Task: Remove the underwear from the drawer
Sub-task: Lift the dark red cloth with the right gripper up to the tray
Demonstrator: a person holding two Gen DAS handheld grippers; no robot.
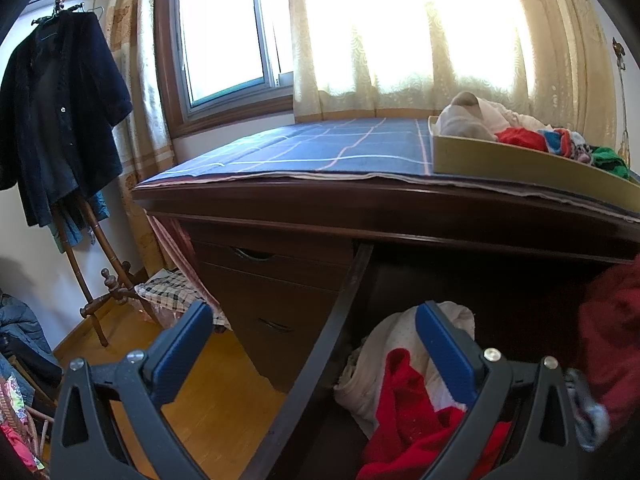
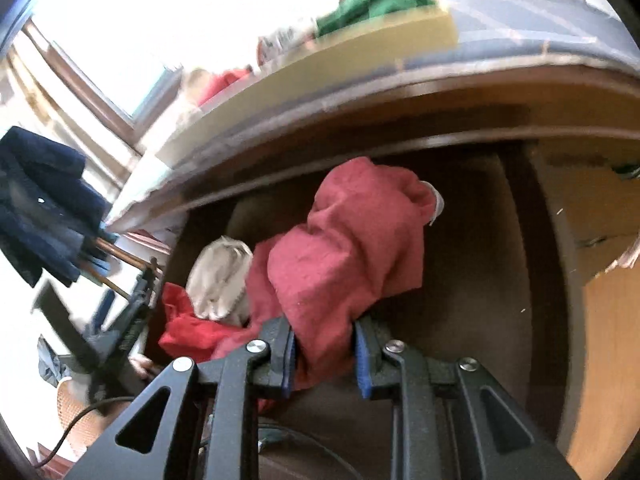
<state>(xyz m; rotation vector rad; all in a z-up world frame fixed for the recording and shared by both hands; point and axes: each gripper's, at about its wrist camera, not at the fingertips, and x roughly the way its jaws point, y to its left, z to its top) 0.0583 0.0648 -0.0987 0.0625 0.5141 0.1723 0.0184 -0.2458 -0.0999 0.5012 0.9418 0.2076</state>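
Observation:
In the right wrist view my right gripper (image 2: pixel 325 354) is shut on a dark red piece of underwear (image 2: pixel 348 240), which hangs bunched above the open drawer (image 2: pixel 480 248). Below it in the drawer lie a white garment (image 2: pixel 220 280) and a bright red one (image 2: pixel 188 328). My left gripper (image 1: pixel 316 332) stands open over the drawer's left wall (image 1: pixel 320 344), nothing between its blue pads. The white garment (image 1: pixel 384 344) and the bright red garment (image 1: pixel 404 412) show beside its right finger. The held dark red piece (image 1: pixel 612 336) shows at the right edge.
On the desk top, over a blue checked cloth (image 1: pixel 304 148), stands a yellow tray (image 1: pixel 520 168) holding several garments. A closed drawer stack (image 1: pixel 276 280) is left of the open drawer. A coat rack with a dark jacket (image 1: pixel 60 116) stands at the left on the wooden floor.

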